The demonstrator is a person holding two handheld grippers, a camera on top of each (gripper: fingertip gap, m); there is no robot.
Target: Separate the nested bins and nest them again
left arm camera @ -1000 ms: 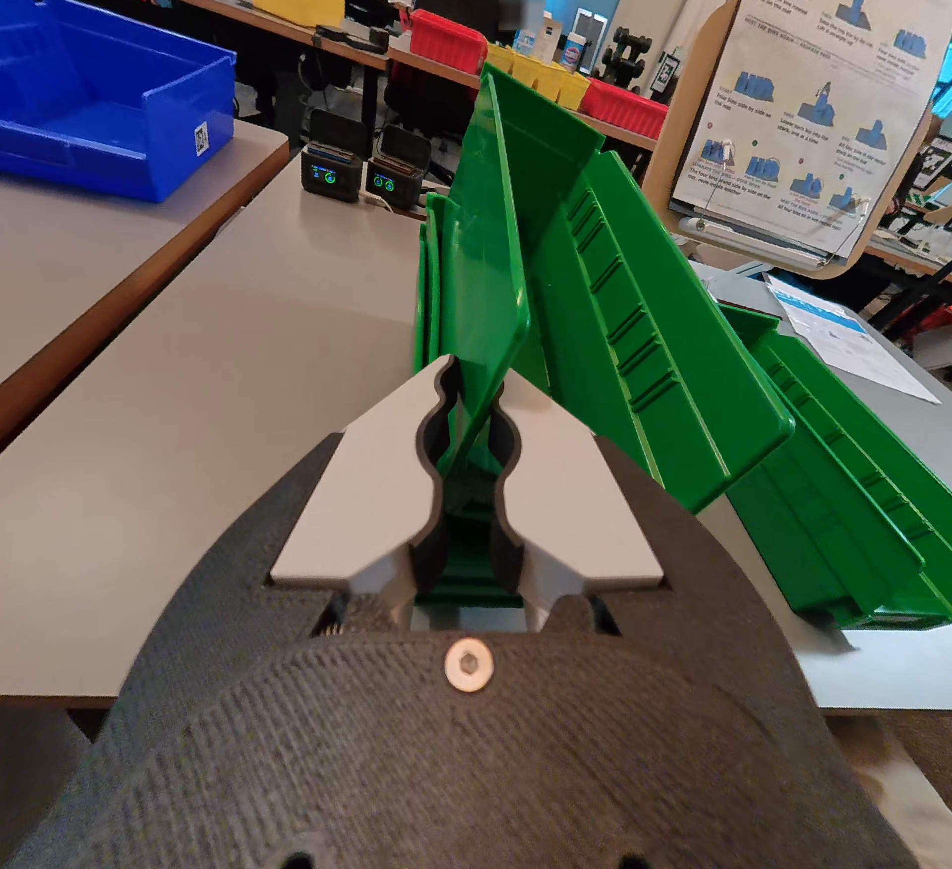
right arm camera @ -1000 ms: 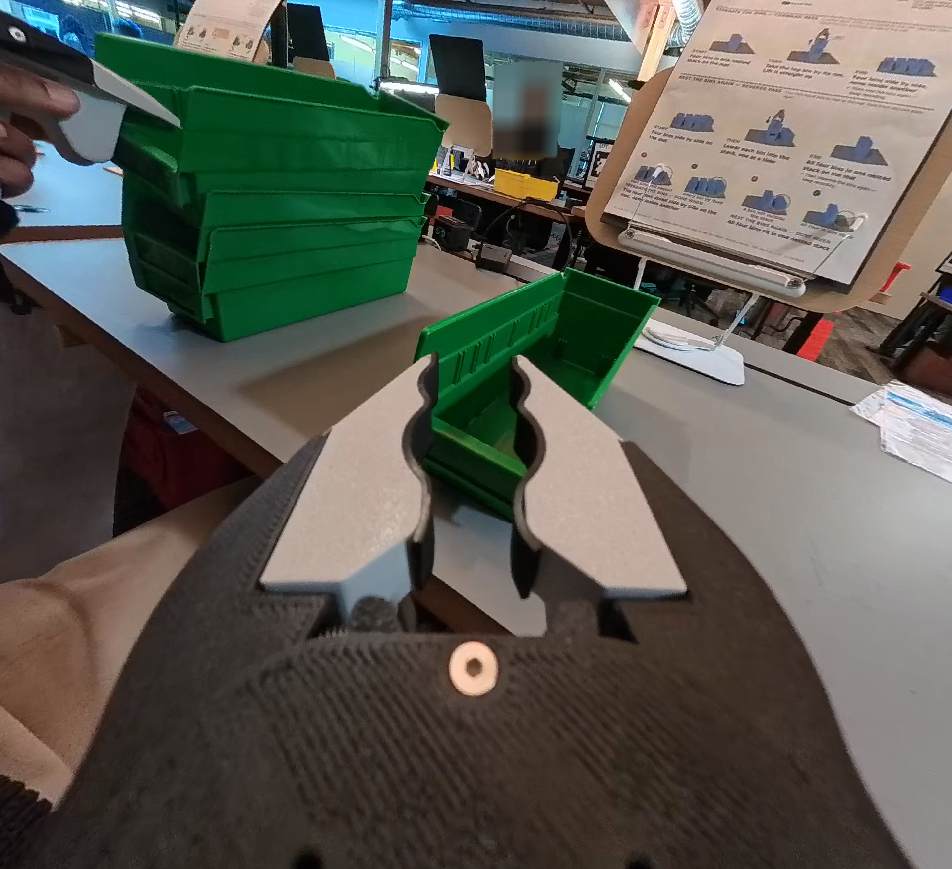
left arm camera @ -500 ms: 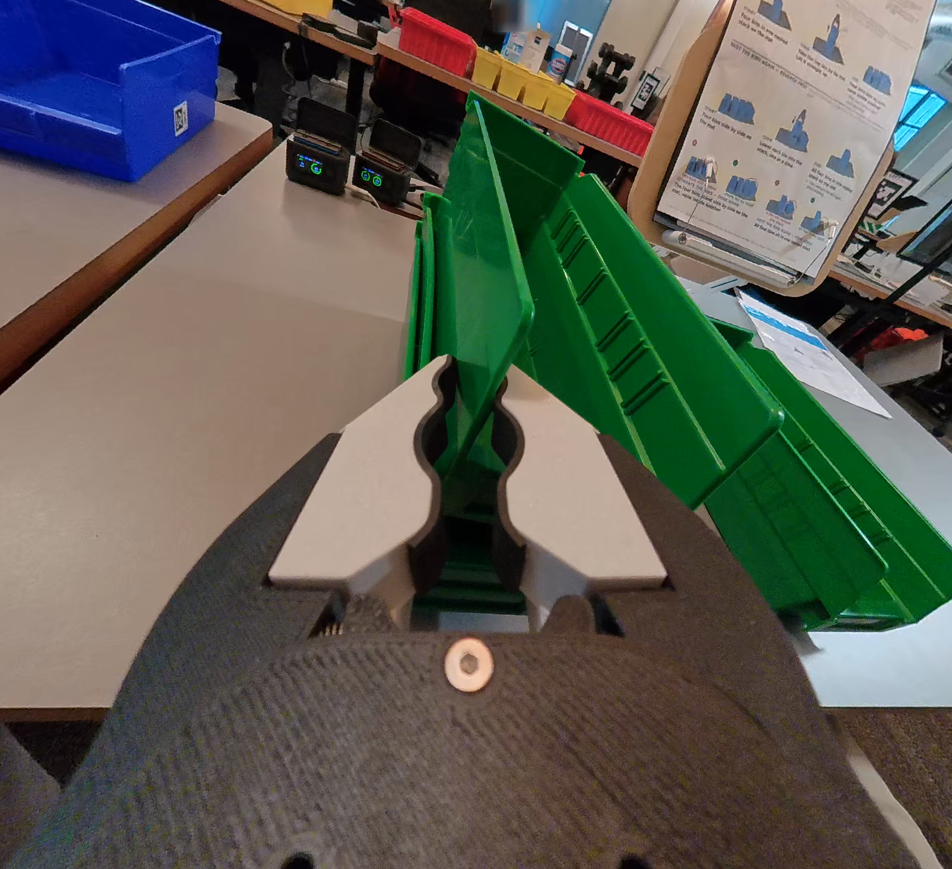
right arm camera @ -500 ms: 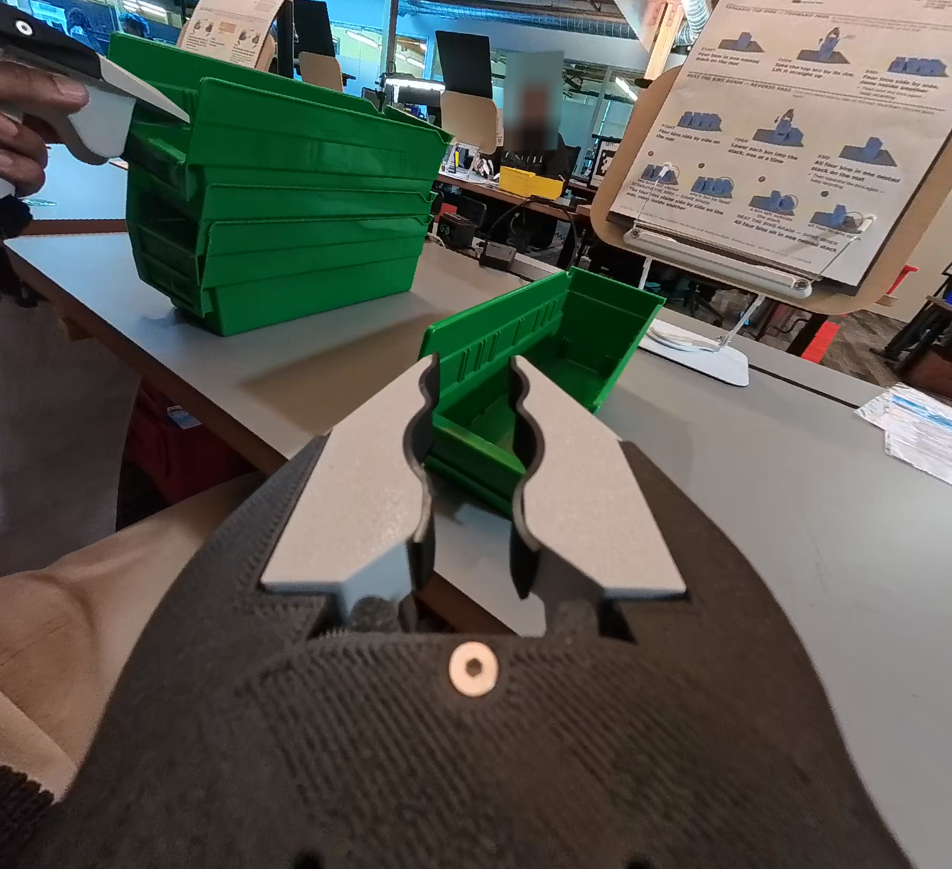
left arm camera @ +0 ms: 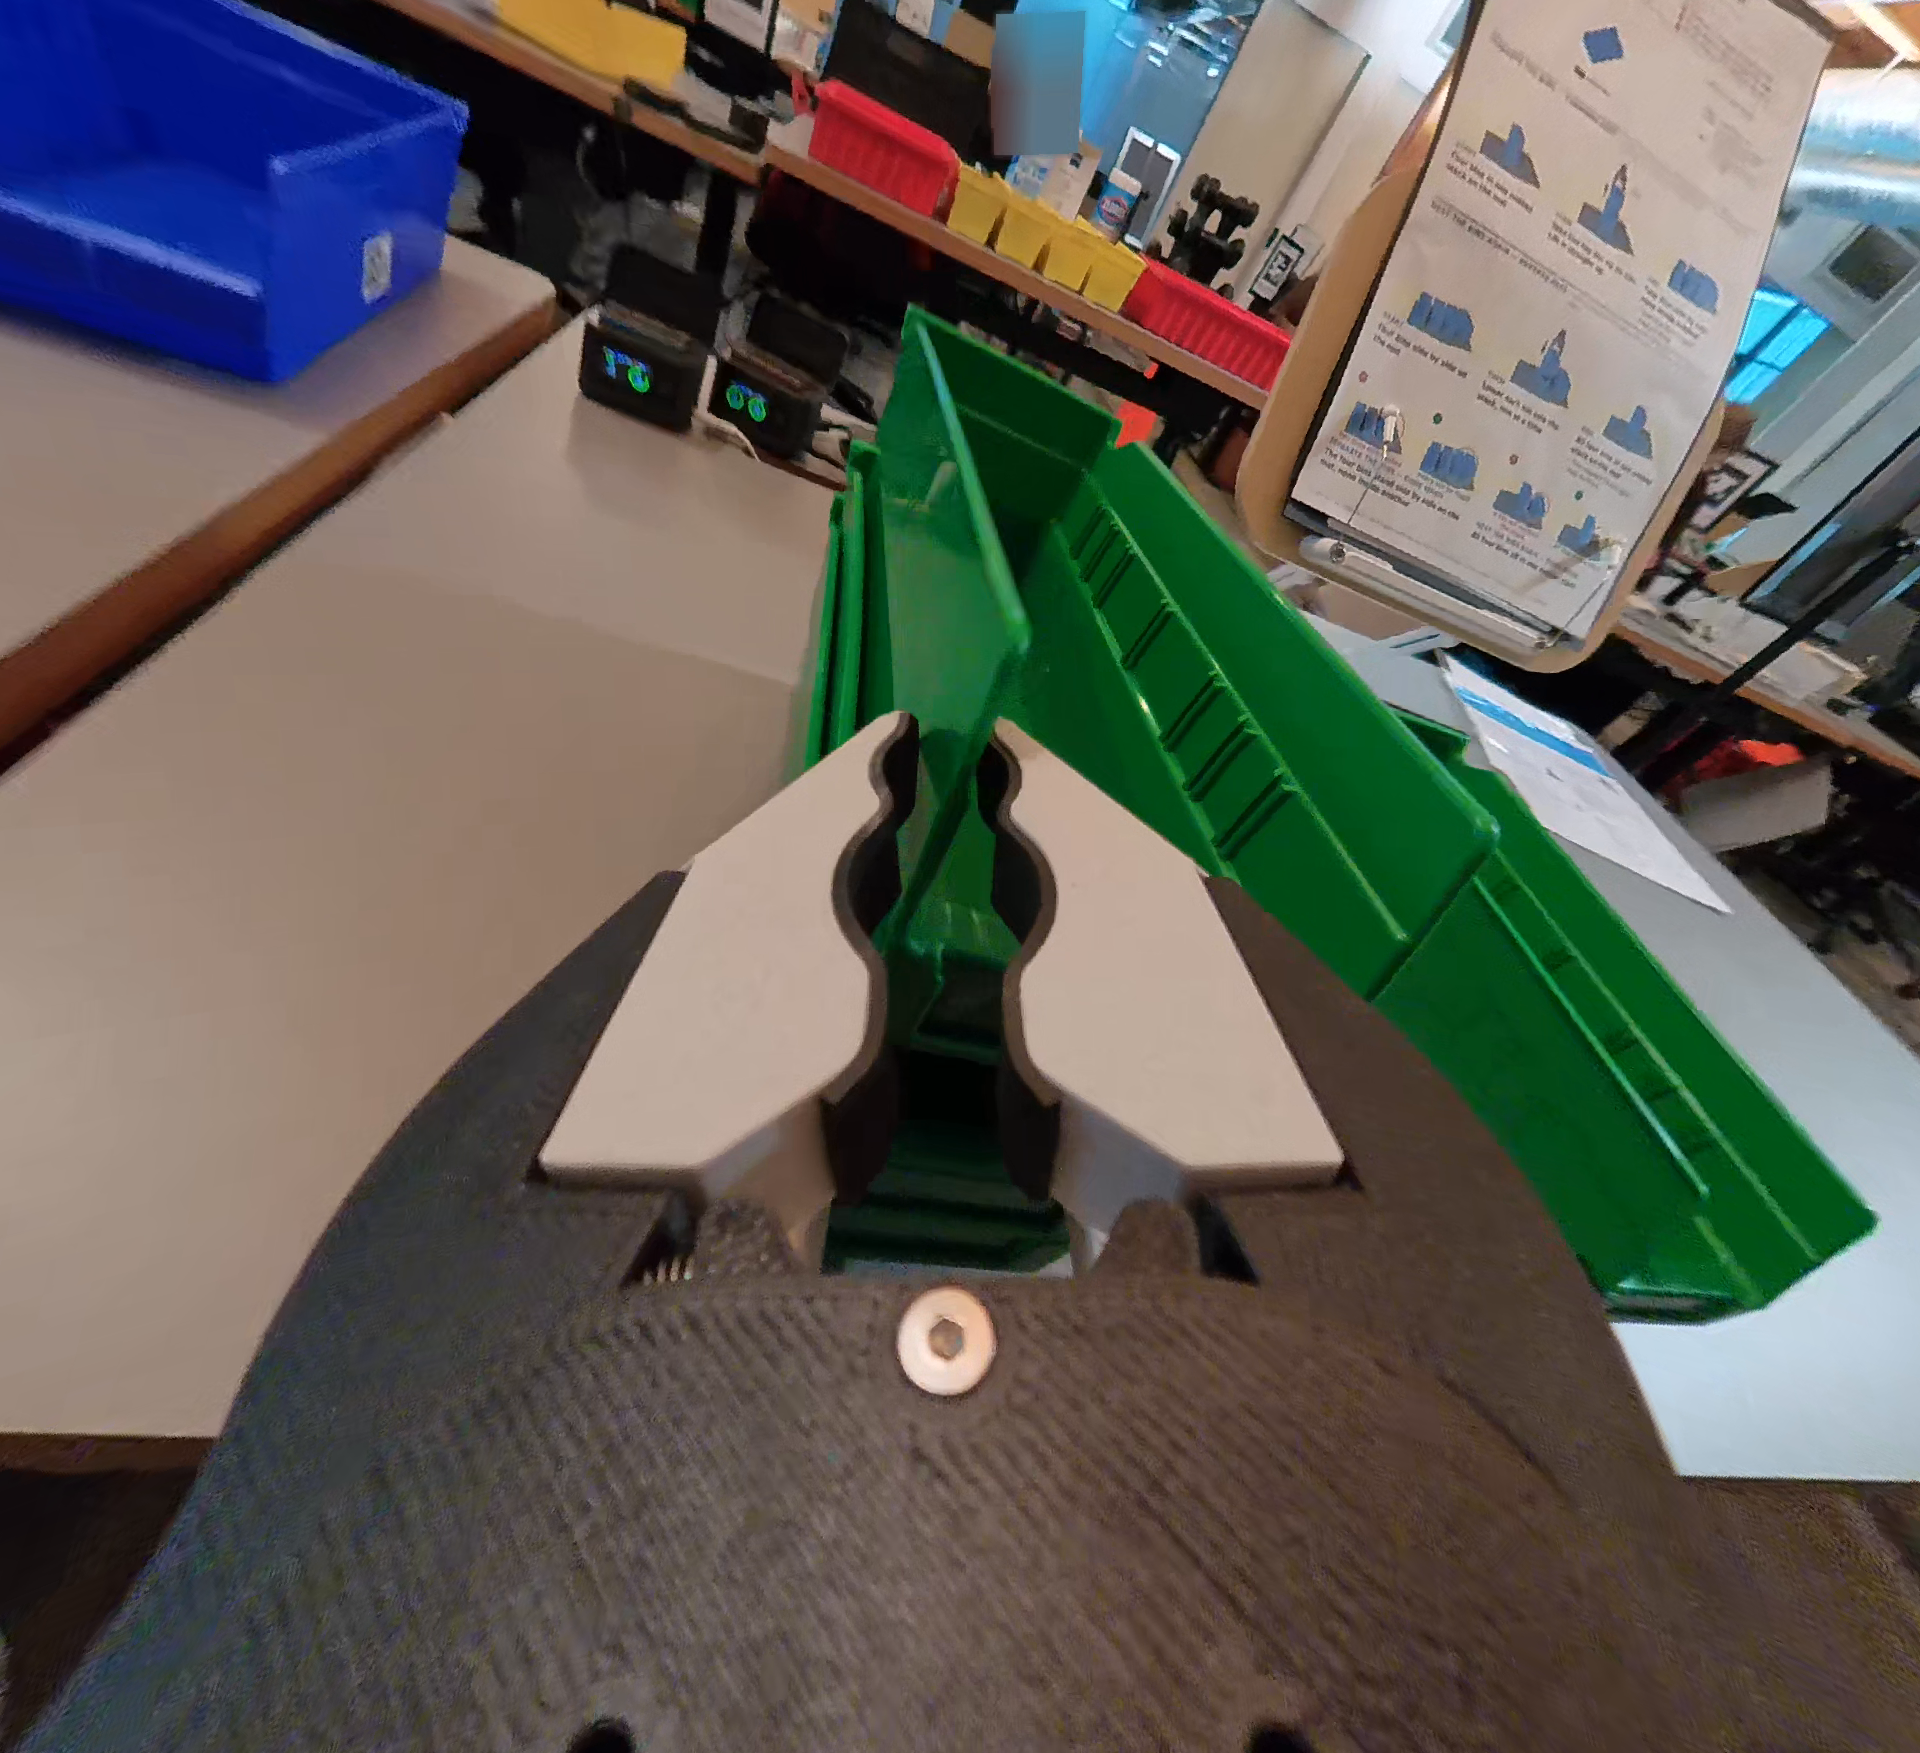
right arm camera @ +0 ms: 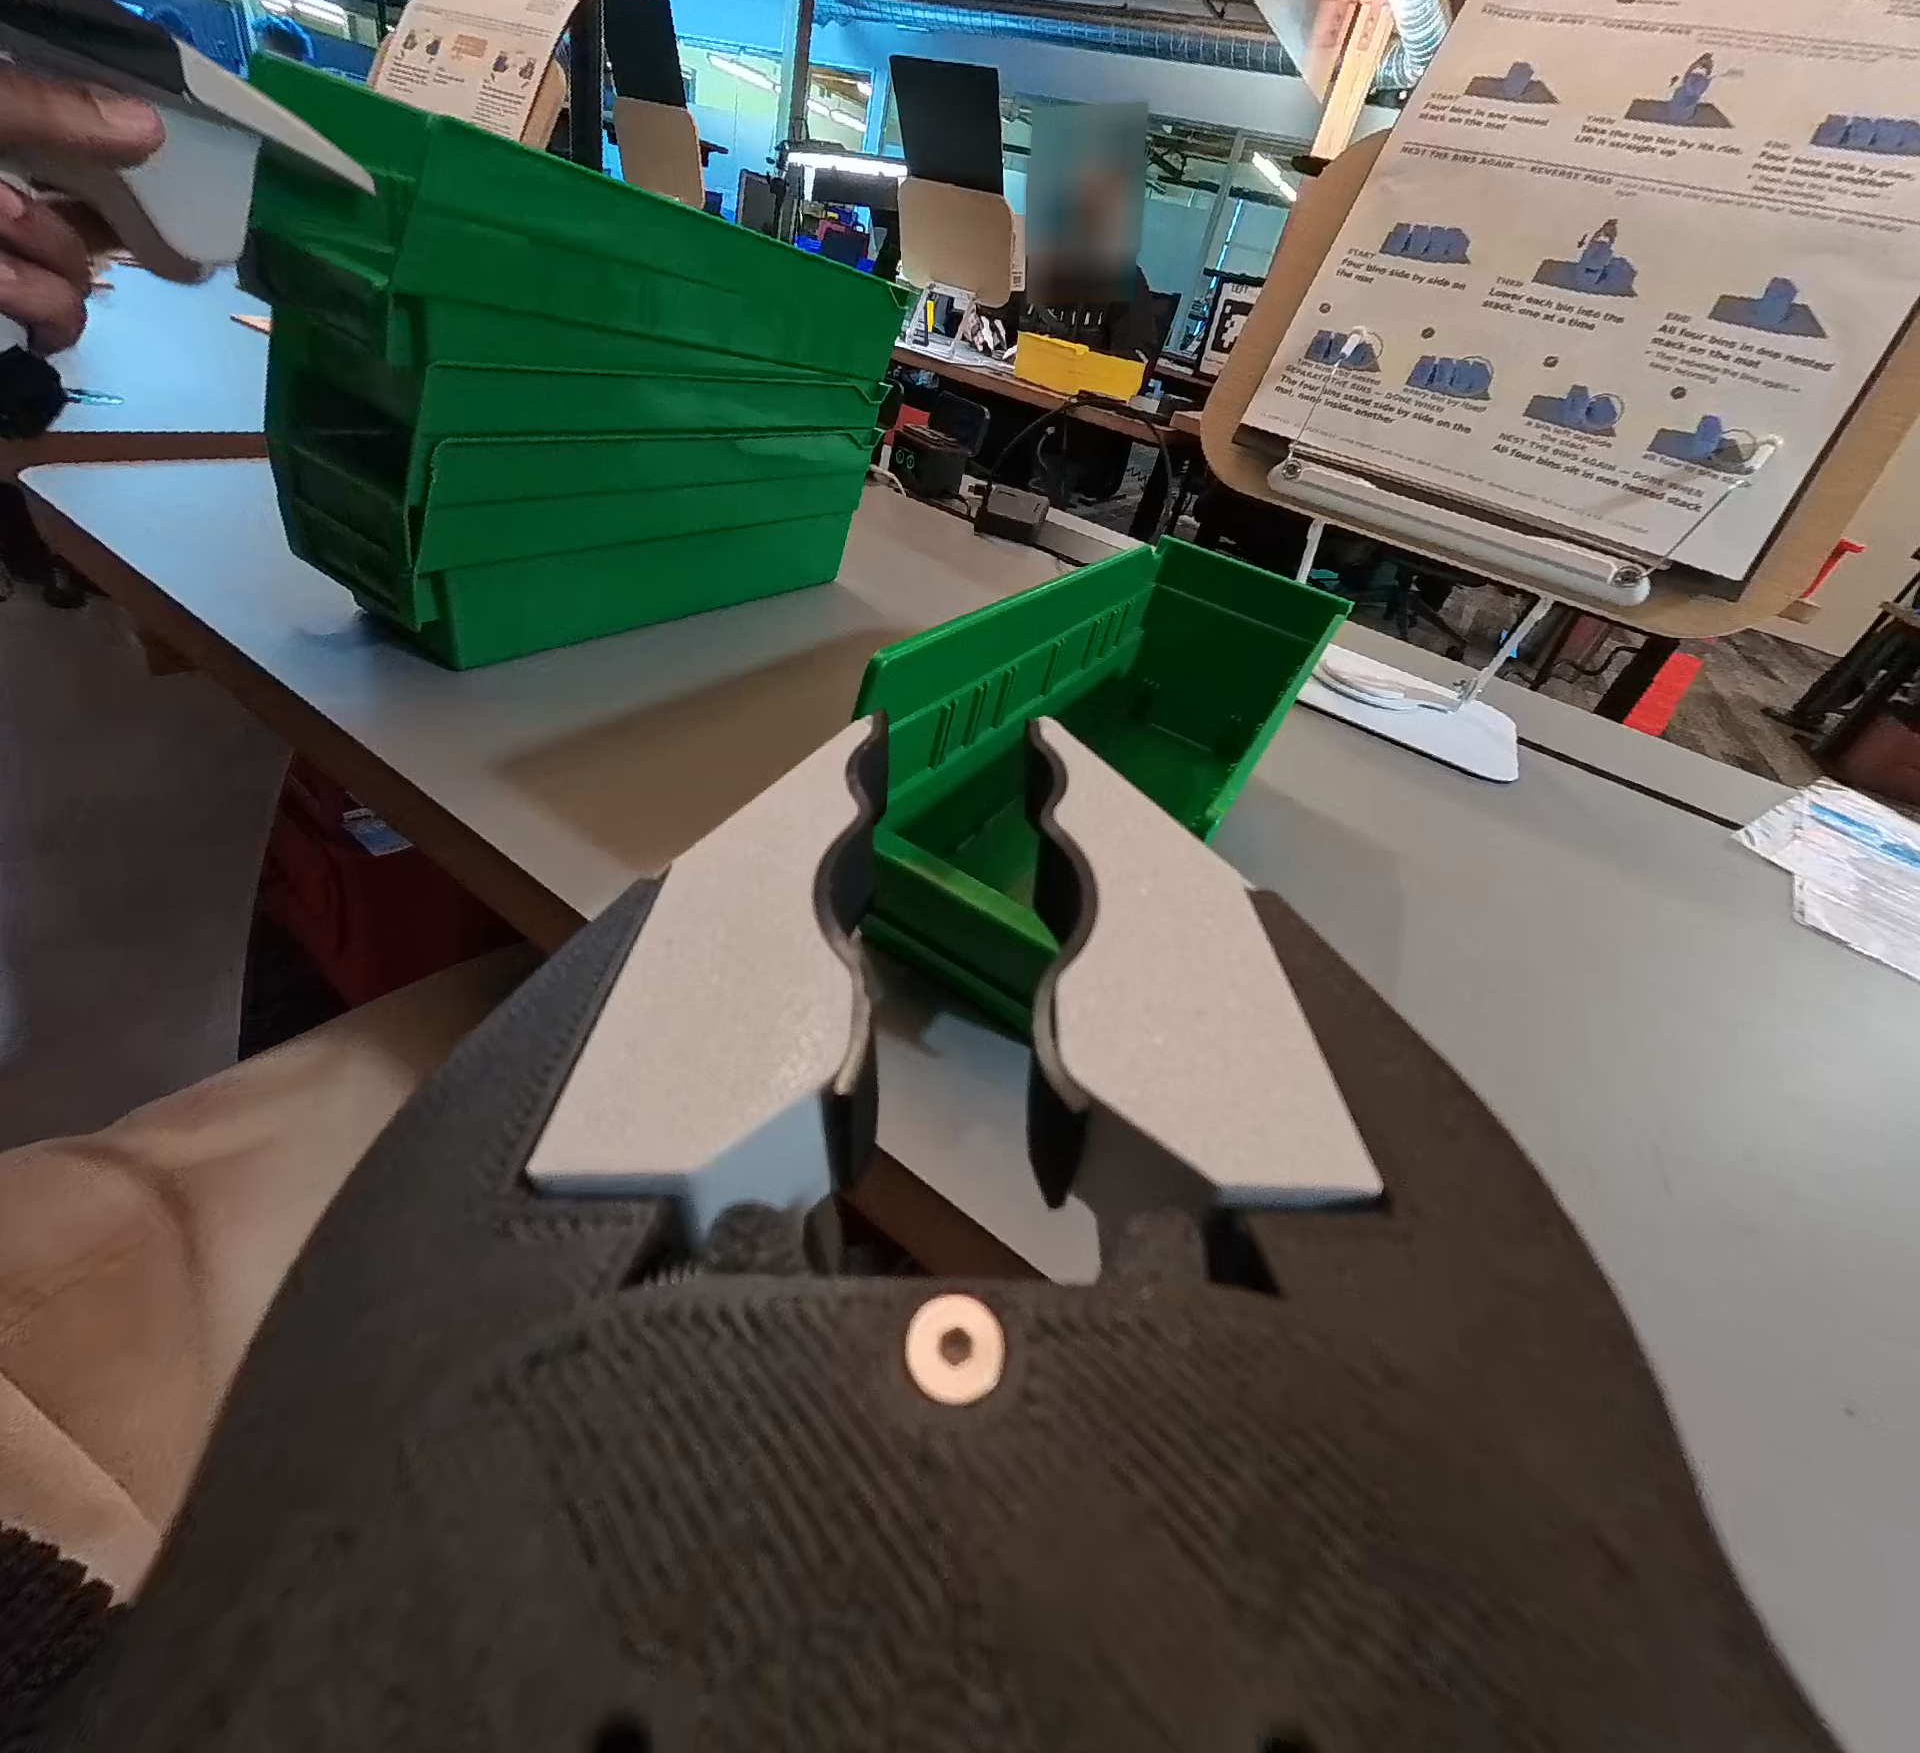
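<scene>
My left gripper (left arm camera: 948, 737) is shut on the near end wall of the top green bin (left arm camera: 1195, 664). It holds that end raised, so the bin tilts out of the stack of green bins (left arm camera: 1621, 1080) under it. In the right wrist view the stack (right arm camera: 623, 498) stands at the left of the grey table (right arm camera: 1558, 976), with the tilted top bin (right arm camera: 623, 249) and my left gripper (right arm camera: 312, 155) at its near end. A single green bin (right arm camera: 1143, 695) lies apart on the table. My right gripper (right arm camera: 956, 737) is open and empty just before that bin's near end.
An instruction sheet on a stand (right arm camera: 1621, 249) stands behind the single bin. Loose papers (right arm camera: 1849, 862) lie at the right. Two small black devices (left arm camera: 707, 373) sit at the table's far edge. A blue bin (left arm camera: 208, 176) is on the neighbouring table.
My left gripper has raised the near end of the top bin a little, and the bin tilts more out of the stack. My right gripper has stayed open by the single bin.
</scene>
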